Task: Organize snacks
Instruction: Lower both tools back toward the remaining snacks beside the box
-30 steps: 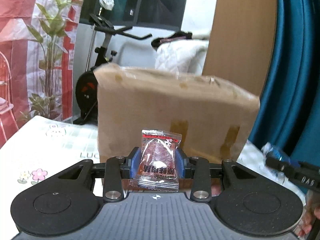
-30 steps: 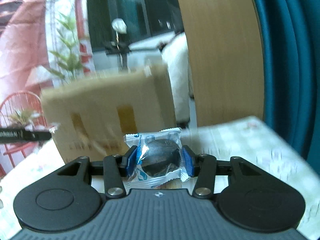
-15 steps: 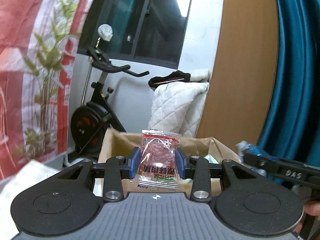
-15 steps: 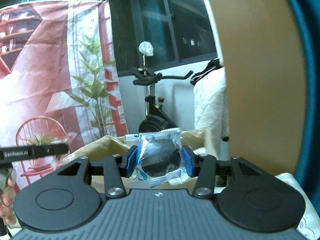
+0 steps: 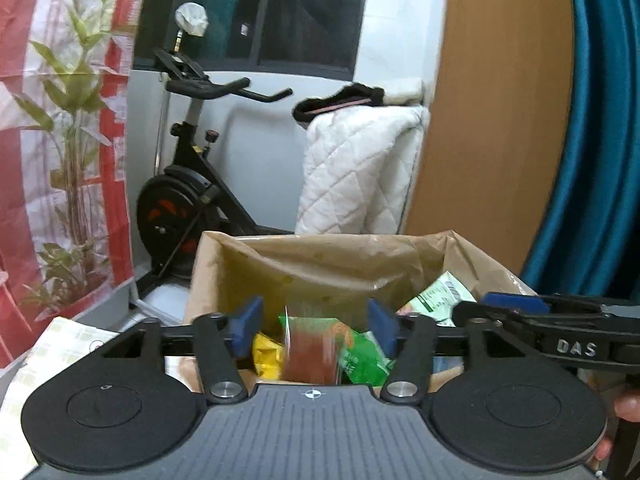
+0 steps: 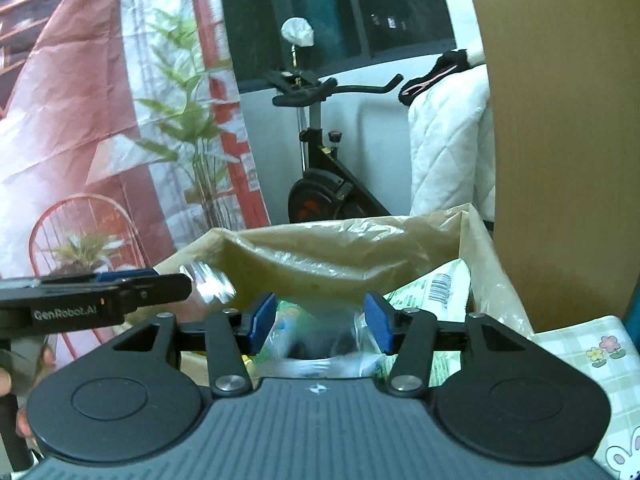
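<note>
An open cardboard box (image 5: 328,264) lined with brown paper stands just ahead of both grippers, with several snack packets inside. My left gripper (image 5: 314,326) hovers over it, its jaws opening. The red meat snack packet (image 5: 310,354) is a blur dropping between the pads, touching neither. My right gripper (image 6: 320,320) is also over the box (image 6: 320,248), its jaws opening. The clear packet with the dark snack (image 6: 320,342) sinks blurred between its pads. Each gripper shows in the other's view: the right gripper (image 5: 516,304) and the left gripper (image 6: 120,292).
Inside the box lie a yellow packet (image 5: 268,354), a green packet (image 5: 360,360) and a white-green packet (image 5: 436,296). Behind it stand an exercise bike (image 5: 188,184), a white quilt (image 5: 356,176), a wooden panel (image 5: 492,120) and a teal curtain (image 5: 600,140). A patterned tablecloth (image 6: 580,344) covers the table.
Both grippers rose from facing the box's side to above its open top. Both sets of jaws spread, and both packets slipped down out of the pads.
</note>
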### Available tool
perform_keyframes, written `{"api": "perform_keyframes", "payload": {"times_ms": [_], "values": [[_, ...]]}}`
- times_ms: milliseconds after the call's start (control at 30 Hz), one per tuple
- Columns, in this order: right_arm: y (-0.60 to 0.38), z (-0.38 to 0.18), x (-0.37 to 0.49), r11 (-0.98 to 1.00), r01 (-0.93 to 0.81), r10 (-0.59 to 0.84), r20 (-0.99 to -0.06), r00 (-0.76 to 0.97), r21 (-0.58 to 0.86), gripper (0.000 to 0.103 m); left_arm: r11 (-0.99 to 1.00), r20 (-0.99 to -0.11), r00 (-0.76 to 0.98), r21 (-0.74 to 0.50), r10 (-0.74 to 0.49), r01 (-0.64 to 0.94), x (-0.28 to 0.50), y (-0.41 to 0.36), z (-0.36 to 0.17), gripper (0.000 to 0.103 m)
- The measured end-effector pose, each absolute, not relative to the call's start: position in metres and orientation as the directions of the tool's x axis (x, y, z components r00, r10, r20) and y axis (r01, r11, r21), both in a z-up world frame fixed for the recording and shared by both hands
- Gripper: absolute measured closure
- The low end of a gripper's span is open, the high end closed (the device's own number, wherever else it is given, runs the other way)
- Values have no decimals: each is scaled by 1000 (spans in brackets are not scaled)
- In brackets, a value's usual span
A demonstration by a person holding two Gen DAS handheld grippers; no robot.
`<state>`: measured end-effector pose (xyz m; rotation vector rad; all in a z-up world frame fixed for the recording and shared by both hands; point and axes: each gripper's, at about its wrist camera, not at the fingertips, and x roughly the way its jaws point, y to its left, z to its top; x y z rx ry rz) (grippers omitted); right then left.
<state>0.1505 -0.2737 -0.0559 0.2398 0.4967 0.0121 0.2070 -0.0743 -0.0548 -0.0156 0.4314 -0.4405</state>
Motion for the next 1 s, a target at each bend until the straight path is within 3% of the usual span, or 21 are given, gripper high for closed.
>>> {"api": "perform_keyframes", "payload": {"times_ms": [133, 300, 567, 767, 1000], "values": [[-273, -48, 135, 967, 48, 74, -457, 887, 249, 46, 902, -411, 808, -107, -423, 418, 199, -63, -48, 38], [-267, -34, 106, 965, 23, 91, -414, 906, 262, 46, 884, -393, 813, -2, -430, 467, 169, -51, -31, 38], [-260, -41, 59, 959, 48, 66, -384, 921, 281, 46, 873, -411, 783, -77, -468, 481, 128, -18, -40, 38], [-261, -66, 31, 942, 118, 26, -419, 908, 315, 46, 860, -474, 744, -62, -472, 506, 109, -19, -77, 38], [-256, -115, 12, 927, 186, 28, -555, 832, 326, 46, 853, -545, 688, -103, -479, 512, 106, -21, -116, 39]]}}
